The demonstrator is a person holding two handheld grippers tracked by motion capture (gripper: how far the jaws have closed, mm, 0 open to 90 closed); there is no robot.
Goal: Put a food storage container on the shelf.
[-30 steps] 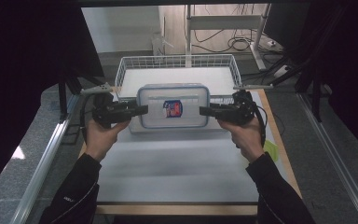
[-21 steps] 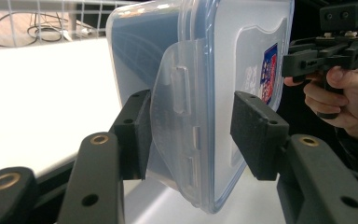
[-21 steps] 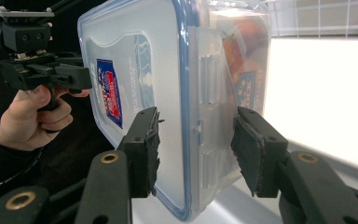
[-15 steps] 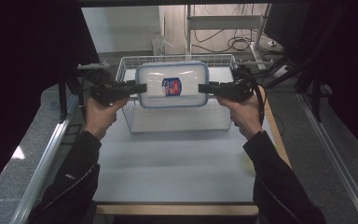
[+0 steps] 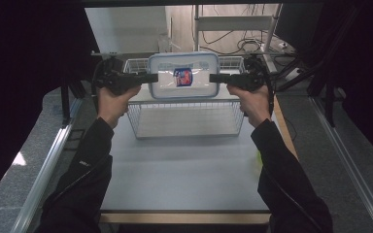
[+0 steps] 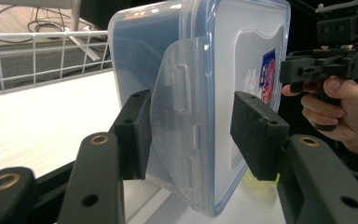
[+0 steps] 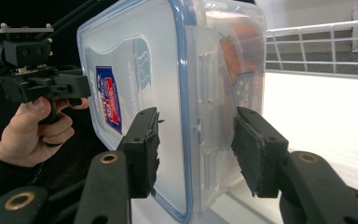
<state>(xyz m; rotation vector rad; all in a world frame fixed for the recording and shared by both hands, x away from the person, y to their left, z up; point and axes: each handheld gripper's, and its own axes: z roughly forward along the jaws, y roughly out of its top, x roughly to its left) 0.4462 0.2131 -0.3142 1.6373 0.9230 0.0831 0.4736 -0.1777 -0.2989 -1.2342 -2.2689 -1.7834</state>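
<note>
- Your left hand-held gripper [image 5: 151, 77] is clamped on the left end of the clear lidded container [image 5: 183, 75]; in the left gripper view its 2 pads [image 6: 140, 135] sit either side of the end latch flap.
- Your right hand-held gripper [image 5: 214, 77] is clamped on the opposite end in the same way, with the pads [image 7: 256, 149] on lid and base across the blue-edged rim.
- The container hangs in the air between the 2 grippers, lid up, above the white wire basket [image 5: 184, 119] that stands on the counter [image 5: 184, 174]. It touches neither basket nor counter.
- The step in hand looks like carrying the container over the basket and lowering it in.
- Keep both hands at the same height so the container stays level; the red and blue label [image 5: 182, 76] on the lid gives you a quick check on tilt.
- Hold the spacing between your hands steady. Pulling apart could slip the pads off the smooth plastic; pushing together could flex the lid or spring a latch.
- Centre the container over the basket opening before you go down, with its long side along the basket's long side, so the corners clear the wire rim.
- Lower slowly and straight, and mind that your grippers stick out past the container's ends and may meet the basket's side walls first.
- Let go only once the base rests flat on the basket floor.
</note>
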